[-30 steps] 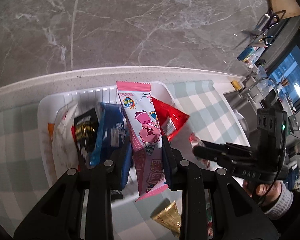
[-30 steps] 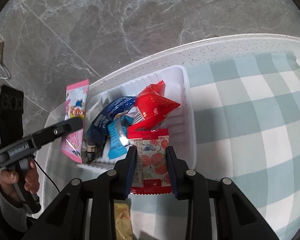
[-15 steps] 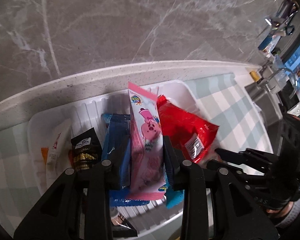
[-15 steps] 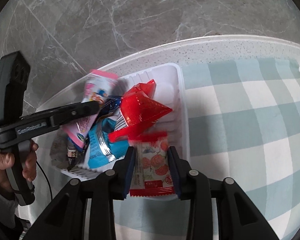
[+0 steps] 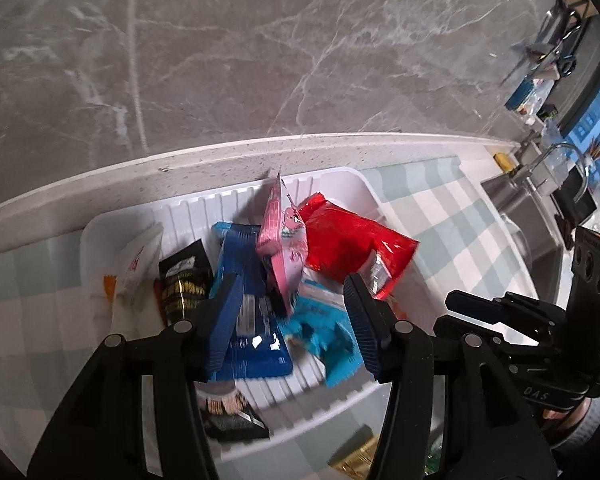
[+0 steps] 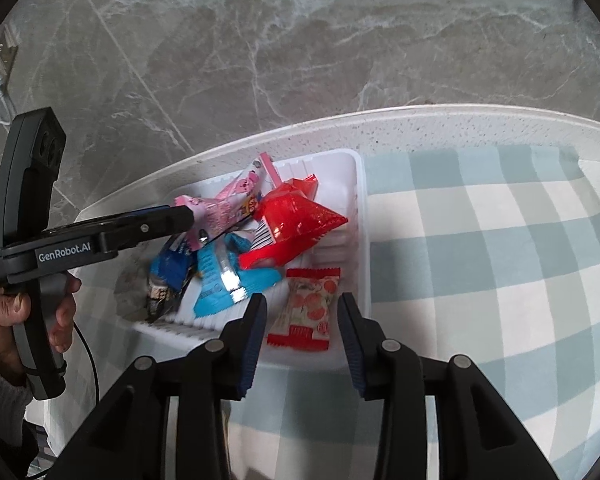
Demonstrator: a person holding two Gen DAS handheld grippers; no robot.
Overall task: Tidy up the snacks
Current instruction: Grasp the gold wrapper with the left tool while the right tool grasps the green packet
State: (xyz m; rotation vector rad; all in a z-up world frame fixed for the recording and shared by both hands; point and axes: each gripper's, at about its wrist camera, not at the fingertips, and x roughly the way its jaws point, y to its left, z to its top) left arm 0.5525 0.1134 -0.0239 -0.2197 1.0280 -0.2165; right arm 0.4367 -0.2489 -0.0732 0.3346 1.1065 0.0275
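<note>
A white tray point(image 5: 332, 176) point(image 6: 360, 208) on the checked cloth holds several snack packs. My left gripper point(image 5: 290, 320) is open above it; the pink pack point(image 5: 282, 248) point(image 6: 220, 208) lies loose in the tray, tilted on a dark blue pack point(image 5: 248, 320) and a red pack point(image 5: 352, 240) point(image 6: 292, 216). A light blue pack point(image 5: 320, 332) point(image 6: 220, 280) lies beside them. My right gripper point(image 6: 302, 332) is open at the tray's near edge, with a red-and-white strawberry pack point(image 6: 306, 304) lying free between its fingers point(image 6: 252, 336).
A black-and-gold pack point(image 5: 184, 280) and a white pack point(image 5: 134, 276) lie at the tray's left end. A gold-wrapped cone point(image 5: 356, 456) lies on the cloth point(image 6: 480, 260) before the tray. A grey marble wall point(image 5: 260, 40) stands behind the counter edge. A sink and tap point(image 5: 540, 172) are far right.
Both grippers have opened. The left one let go of the pink pack, which fell into the tray. The right one let go of the strawberry pack at the tray's near edge.
</note>
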